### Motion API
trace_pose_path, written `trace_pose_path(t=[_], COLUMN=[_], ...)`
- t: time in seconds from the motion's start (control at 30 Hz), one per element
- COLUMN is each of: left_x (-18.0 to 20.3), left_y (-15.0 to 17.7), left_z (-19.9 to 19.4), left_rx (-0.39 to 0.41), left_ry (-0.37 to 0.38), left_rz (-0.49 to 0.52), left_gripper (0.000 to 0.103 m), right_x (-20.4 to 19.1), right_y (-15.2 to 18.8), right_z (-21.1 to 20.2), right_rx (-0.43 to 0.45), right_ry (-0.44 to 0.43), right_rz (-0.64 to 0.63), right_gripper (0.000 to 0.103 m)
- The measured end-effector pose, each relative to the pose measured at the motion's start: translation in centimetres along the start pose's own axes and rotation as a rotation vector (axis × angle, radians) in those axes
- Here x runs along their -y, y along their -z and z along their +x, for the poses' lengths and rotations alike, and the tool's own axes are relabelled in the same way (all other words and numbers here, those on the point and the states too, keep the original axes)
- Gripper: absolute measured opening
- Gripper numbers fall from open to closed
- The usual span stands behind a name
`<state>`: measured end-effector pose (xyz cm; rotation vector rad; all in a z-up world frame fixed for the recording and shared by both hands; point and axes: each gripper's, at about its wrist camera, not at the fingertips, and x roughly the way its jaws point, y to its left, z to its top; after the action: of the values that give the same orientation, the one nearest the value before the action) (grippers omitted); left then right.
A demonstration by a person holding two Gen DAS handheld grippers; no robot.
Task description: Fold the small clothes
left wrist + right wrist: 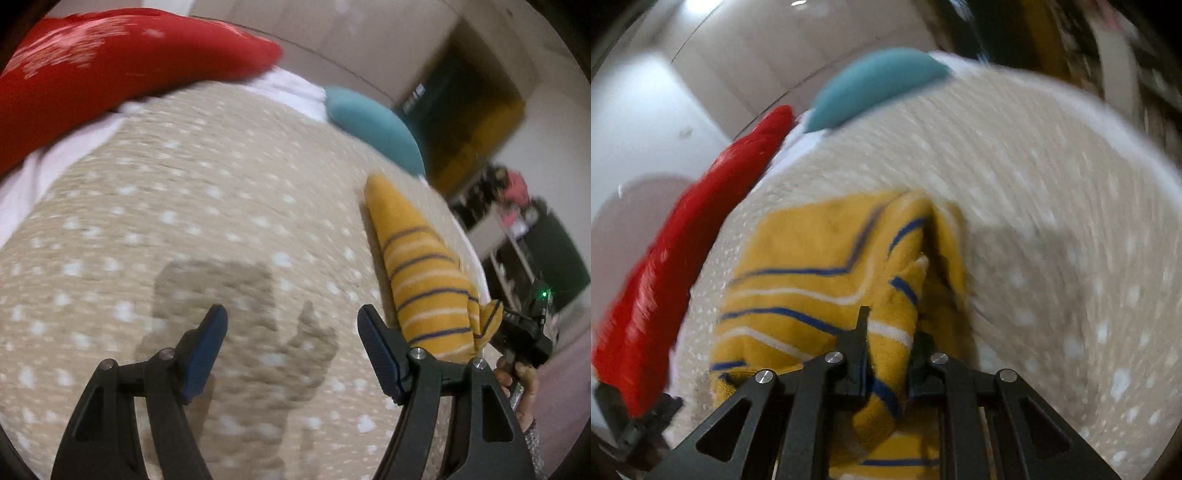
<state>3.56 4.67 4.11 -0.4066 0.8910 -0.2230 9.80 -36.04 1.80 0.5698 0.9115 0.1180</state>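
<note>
Your right gripper [886,354] has its jaws pinched in tight on a bunched fold of the mustard-yellow knit garment with thin navy and white stripes [812,266], and you can see the cloth squeezed between the black fingers with more of it hanging below them. The rest of that garment is spread on the beige woven bedspread with white dots [1052,221], left of the middle in the right wrist view.

Your left gripper [291,332] is spread wide with nothing in it, blue-padded fingers [207,347] hovering over bare bedspread, its shadow falling on the cloth right under it. From that side the striped garment sits off to the right, near the bed's edge, pulled up into a cone shape, with the right gripper and your hand [517,380] at its lower end.

Further back there's a red cushion with a pale pattern [110,66] and a teal pillow [369,122], both up at the far end of the bed, well apart from the garment. Both views are pretty motion-blurred.
</note>
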Motion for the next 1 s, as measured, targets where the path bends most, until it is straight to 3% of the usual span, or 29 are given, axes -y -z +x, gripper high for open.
trace_pose_path(t=[0.03, 0.1, 0.37, 0.5, 0.57, 0.6, 0.7, 0.77, 0.8, 0.83, 0.87, 1.0], left_x=[0.9, 2.6, 8.3, 9.9, 10.3, 10.4, 10.5, 10.6, 10.6, 10.6, 10.7, 11.5], left_y=[0.1, 0.6, 1.7, 1.6, 1.6, 1.6, 2.0, 2.2, 2.3, 2.2, 2.2, 0.9], left_z=[0.5, 1.5, 3.2, 3.8, 4.3, 4.5, 4.7, 4.7, 4.6, 4.4, 4.1, 3.3], left_rx=[-0.014, -0.043, -0.102, -0.097, -0.102, -0.104, -0.108, -0.117, -0.121, -0.122, -0.118, -0.084], left_ry=[-0.001, -0.003, 0.011, -0.001, -0.012, -0.018, -0.017, -0.02, -0.022, -0.023, -0.022, -0.022], left_rz=[0.017, 0.049, 0.135, 0.17, 0.17, 0.165, 0.151, 0.144, 0.141, 0.138, 0.136, 0.152], left_gripper=[0.072, 0.072, 0.072, 0.072, 0.072, 0.072, 0.072, 0.072, 0.072, 0.072, 0.072, 0.074], right_x=[1.6, 2.6, 2.1, 1.6, 0.0, -0.7, -3.4, -4.7, -4.9, -4.8, -4.3, 0.2], right_y=[0.4, 0.5, 0.1, 1.4, 1.8, 2.2, 3.2, 4.2, 4.6, 5.1, 5.4, 5.4], right_z=[0.1, 0.1, -0.1, -4.1, -6.6, -7.5, -8.9, -7.9, -7.1, -5.9, -4.4, -4.1], right_rx=[0.0, 0.006, 0.0, 0.077, 0.13, 0.147, 0.172, 0.154, 0.123, 0.07, 0.006, -0.013], right_ry=[-0.072, -0.134, -0.21, -0.14, -0.147, -0.16, -0.205, -0.192, -0.171, -0.155, -0.138, -0.066], right_rz=[0.056, 0.096, 0.021, -0.055, -0.121, -0.148, -0.244, -0.31, -0.331, -0.344, -0.332, -0.193], right_gripper=[0.014, 0.013, 0.016, 0.019, 0.02, 0.026, 0.057, 0.057, 0.045, 0.008, 0.008, 0.008])
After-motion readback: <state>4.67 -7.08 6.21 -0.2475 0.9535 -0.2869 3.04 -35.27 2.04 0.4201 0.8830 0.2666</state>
